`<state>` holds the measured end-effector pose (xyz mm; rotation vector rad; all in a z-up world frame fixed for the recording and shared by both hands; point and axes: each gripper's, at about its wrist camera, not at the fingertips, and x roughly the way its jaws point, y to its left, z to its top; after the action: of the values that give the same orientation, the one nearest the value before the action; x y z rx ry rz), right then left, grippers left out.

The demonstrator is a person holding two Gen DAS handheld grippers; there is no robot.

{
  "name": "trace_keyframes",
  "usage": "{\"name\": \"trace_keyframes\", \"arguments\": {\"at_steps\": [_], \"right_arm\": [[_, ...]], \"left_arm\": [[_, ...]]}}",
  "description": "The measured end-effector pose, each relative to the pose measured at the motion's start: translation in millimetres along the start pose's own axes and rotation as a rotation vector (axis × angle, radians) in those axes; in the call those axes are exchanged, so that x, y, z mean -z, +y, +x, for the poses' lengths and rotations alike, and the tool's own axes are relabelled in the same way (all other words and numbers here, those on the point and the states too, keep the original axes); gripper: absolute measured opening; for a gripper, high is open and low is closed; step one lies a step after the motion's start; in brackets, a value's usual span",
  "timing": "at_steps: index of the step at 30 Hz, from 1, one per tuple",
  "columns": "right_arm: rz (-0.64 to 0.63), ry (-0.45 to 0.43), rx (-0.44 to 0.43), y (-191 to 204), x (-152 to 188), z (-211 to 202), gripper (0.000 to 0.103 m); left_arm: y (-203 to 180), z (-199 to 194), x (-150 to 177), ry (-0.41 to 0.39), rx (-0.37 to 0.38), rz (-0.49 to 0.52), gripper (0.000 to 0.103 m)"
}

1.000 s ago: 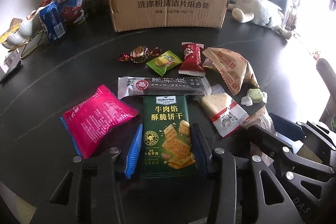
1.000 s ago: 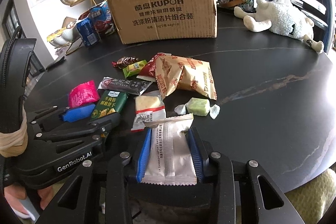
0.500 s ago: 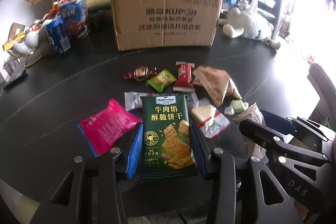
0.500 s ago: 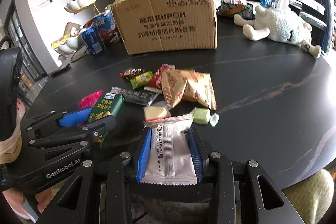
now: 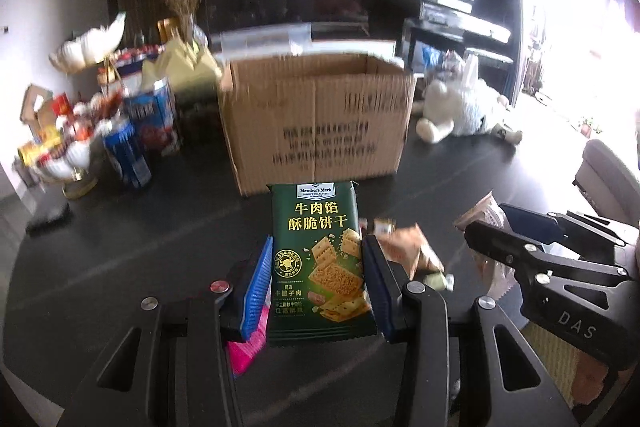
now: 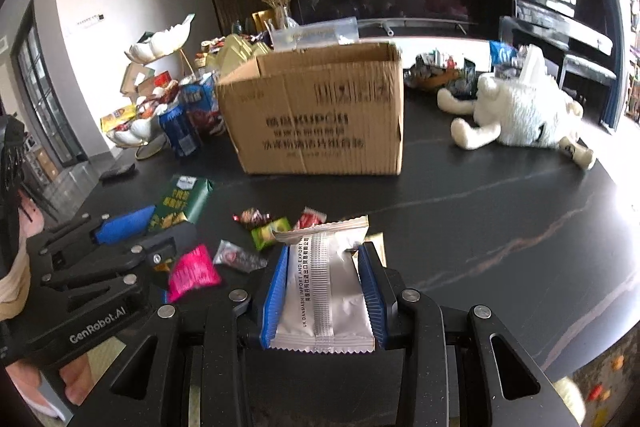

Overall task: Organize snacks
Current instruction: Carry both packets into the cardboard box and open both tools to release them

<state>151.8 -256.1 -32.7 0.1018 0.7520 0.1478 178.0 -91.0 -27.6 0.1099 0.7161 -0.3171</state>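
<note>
Crackers in my left jaws, the green packet (image 5: 318,267) clamped by its long edges (brittle inside, so gently); my right jaws pinch the light, crinkly silver pouch (image 6: 324,291) lower centre.

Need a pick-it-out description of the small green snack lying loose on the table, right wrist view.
Start at the brown cardboard box on the black table. In front of it lies a row of small sweets. Between the dark red twist-wrapped candy and the red packet sits the lime-green flat sachet, the only green one there.
</note>
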Motion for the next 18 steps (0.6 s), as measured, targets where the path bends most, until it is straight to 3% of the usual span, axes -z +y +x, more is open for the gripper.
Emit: {"name": "trace_keyframes", "arguments": {"at_steps": [7,18], "right_arm": [[-0.040,-0.041,-0.008,4,-42,-5,0.037],[-0.003,-0.081,-0.033,-3,-99,15,0.037]], "left_arm": [[10,-10,-33,-0.043,0.006,-0.019,0.044],[26,5,-85,-0.028,0.024,-0.017,0.044]]}}
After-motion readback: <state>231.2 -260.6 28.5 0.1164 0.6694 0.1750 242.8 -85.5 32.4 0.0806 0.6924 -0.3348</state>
